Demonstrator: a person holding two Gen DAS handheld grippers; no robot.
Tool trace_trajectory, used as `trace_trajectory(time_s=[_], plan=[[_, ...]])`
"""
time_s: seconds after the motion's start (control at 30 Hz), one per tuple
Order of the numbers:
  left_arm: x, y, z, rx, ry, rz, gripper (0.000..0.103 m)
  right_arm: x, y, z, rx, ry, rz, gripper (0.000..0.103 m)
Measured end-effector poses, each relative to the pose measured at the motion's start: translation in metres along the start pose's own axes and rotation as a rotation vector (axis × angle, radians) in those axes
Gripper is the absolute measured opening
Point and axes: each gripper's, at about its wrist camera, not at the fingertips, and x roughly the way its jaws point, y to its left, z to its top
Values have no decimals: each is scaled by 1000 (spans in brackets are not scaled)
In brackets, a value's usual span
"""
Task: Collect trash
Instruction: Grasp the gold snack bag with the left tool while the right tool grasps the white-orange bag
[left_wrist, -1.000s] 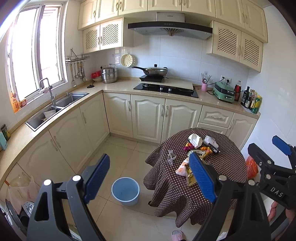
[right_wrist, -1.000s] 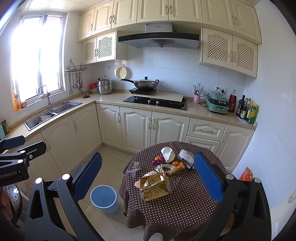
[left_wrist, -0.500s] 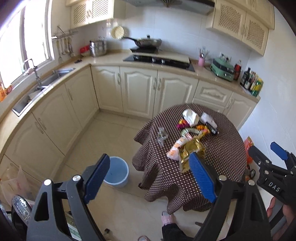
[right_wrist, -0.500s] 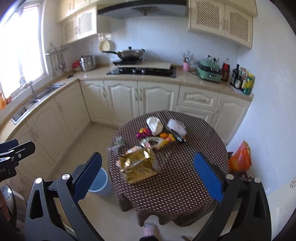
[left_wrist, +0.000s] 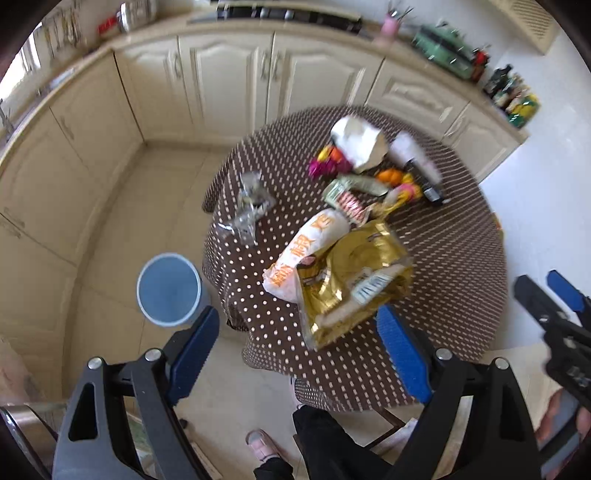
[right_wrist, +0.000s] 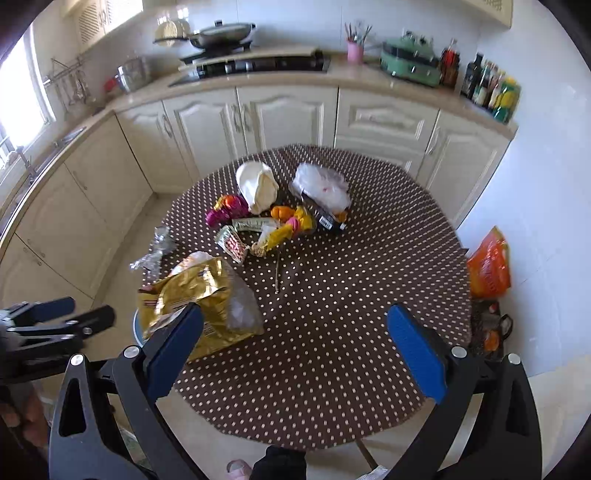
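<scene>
— Progress? Nothing collected: gold foil bag (left_wrist: 351, 273), white wrapper (left_wrist: 306, 251) and other trash all lie on the dotted table (right_wrist: 369, 295).
— Grippers?
— Left gripper (left_wrist: 299, 354) and right gripper (right_wrist: 295, 343) both spread wide, empty. Blue bin (left_wrist: 168, 290) beside the table looks empty.

Cream panelled cabinets (right_wrist: 284, 114) wrap the corner under a beige stone countertop (right_wrist: 369, 79). White tiled wall (right_wrist: 295, 26) behind, pale tiled floor (left_wrist: 147, 206) below. Daylight pours through the window (right_wrist: 22, 92) at left, and a black glass hob (right_wrist: 258, 64) sits mid-counter.
</scene>
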Motion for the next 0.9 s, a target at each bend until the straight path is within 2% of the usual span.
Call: trace_trajectory(time_s=[0.1,0.27,0.3,0.33,0.43,0.63,0.7,0.8,0.9], plan=[[33,-1,6,-24,48,7,85,32,-5,8,14,58,34,96],[67,2,11,-57,129,-9,61,63,-4,15,20,122,90,96],[70,2,11,-62,141,-20,52,66,-4,17,20,131,99,96],[76,2,11,-67,159,-42,38,67,-4,18,19,137,105,96],[74,0,10,-74,166,-111,10,70,-4,24,20,145,129,96],[29,6,11,-131,101,-257,4,58,1,45,51,127,196,96],[9,13,15,-148,59,-265,4,57,7,50,63,126,217,96],[-24,34,19,-199,-20,-217,4,67,27,54,65,151,240,96],[-49,63,22,-246,-88,-88,4,90,49,51,98,216,275,96]])
